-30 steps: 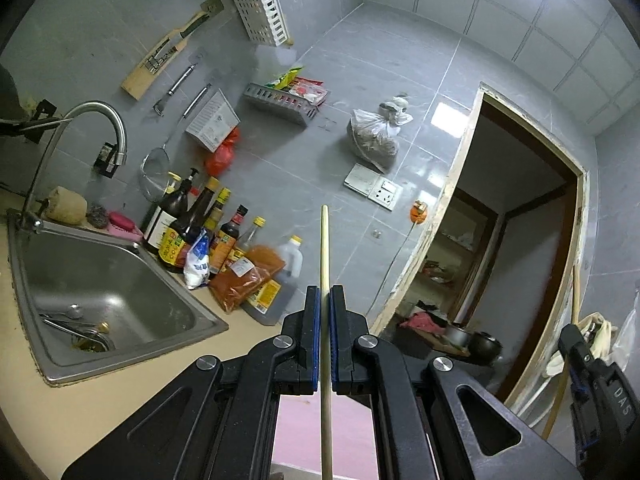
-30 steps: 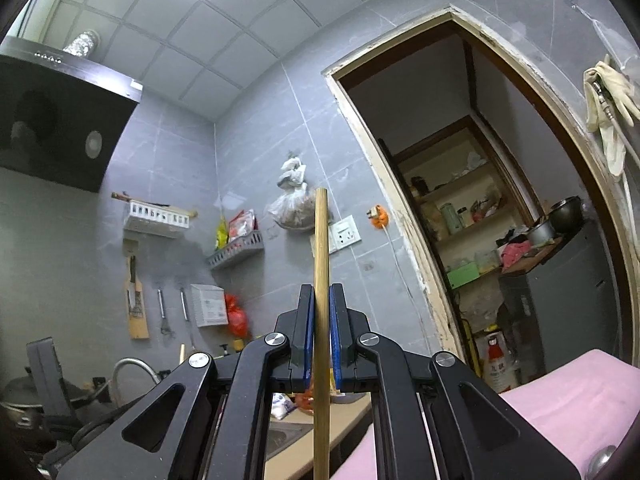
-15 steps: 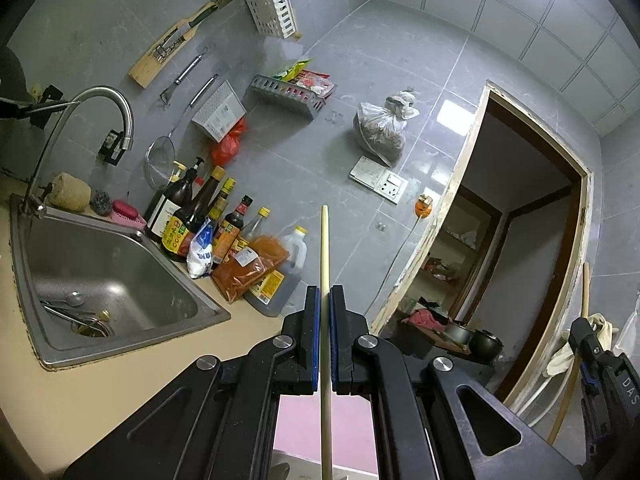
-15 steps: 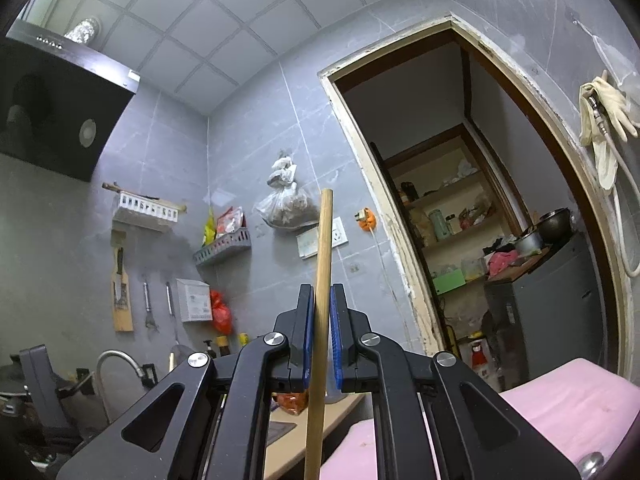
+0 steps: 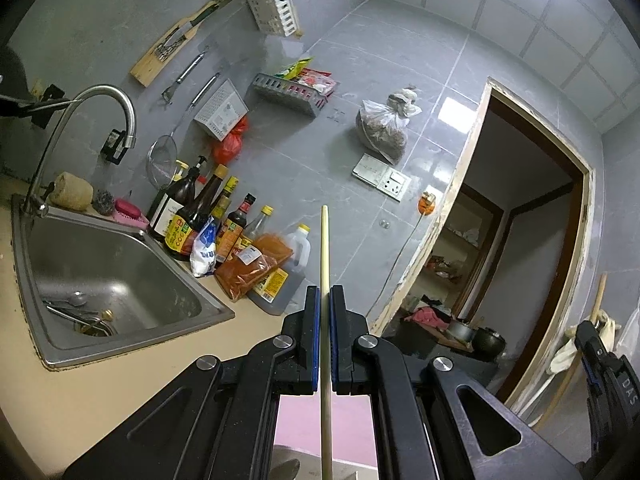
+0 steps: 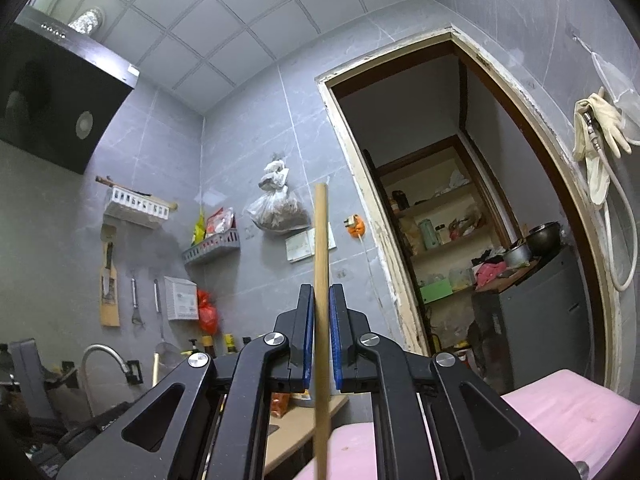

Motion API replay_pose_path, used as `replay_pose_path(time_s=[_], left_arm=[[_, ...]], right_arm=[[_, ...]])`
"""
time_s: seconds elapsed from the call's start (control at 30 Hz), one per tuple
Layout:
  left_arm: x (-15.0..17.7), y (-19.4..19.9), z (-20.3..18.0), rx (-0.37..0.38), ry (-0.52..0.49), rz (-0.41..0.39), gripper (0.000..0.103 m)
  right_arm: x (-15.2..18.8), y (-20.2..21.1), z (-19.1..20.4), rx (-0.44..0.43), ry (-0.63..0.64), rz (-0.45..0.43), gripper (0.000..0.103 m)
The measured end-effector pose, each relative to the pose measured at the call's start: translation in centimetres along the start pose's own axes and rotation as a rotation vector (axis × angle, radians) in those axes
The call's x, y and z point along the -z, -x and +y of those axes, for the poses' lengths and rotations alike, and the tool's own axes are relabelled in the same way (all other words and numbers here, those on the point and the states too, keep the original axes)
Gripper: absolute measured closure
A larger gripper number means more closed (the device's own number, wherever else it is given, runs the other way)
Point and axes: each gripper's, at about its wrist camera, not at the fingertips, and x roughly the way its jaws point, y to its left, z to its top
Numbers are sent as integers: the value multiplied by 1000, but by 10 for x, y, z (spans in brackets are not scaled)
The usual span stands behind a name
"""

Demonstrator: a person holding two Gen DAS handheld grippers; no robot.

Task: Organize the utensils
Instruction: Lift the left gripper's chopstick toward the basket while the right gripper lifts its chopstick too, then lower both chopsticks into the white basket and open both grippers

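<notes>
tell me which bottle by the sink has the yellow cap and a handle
The big clear jug, the bottle nearest the left gripper, at the right end of the row. It has a moulded handle and lies behind the red packet; the others are slim dark bottles.

Grey marbled wall tiles (image 5: 420, 92), pink mat (image 6: 560, 404), blue pads (image 6: 308, 340) w/ black tongs (image 6: 319, 340), tan chopstick (image 6: 321, 240).

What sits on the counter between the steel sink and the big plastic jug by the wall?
In the left wrist view, a cluster of dark sauce bottles, a white packet and an orange spice bag fills the stretch between the steel sink and the jug.
</notes>
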Motion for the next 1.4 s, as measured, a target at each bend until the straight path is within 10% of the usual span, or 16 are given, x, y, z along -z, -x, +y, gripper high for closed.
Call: replay_pose_path(time_s=[0.77, 1.17, 1.4], left_arm=[[23, 2, -16, 89, -136, 196, 100], [30, 6, -16, 90, -157, 248, 94], [19, 20, -16, 123, -123, 243, 62]], right_arm=[[7, -1, -6, -50, -33, 116, 95], [-2, 5, -3, -64, -36, 106, 67], [-12, 20, -5, -52, -19, 116, 51]])
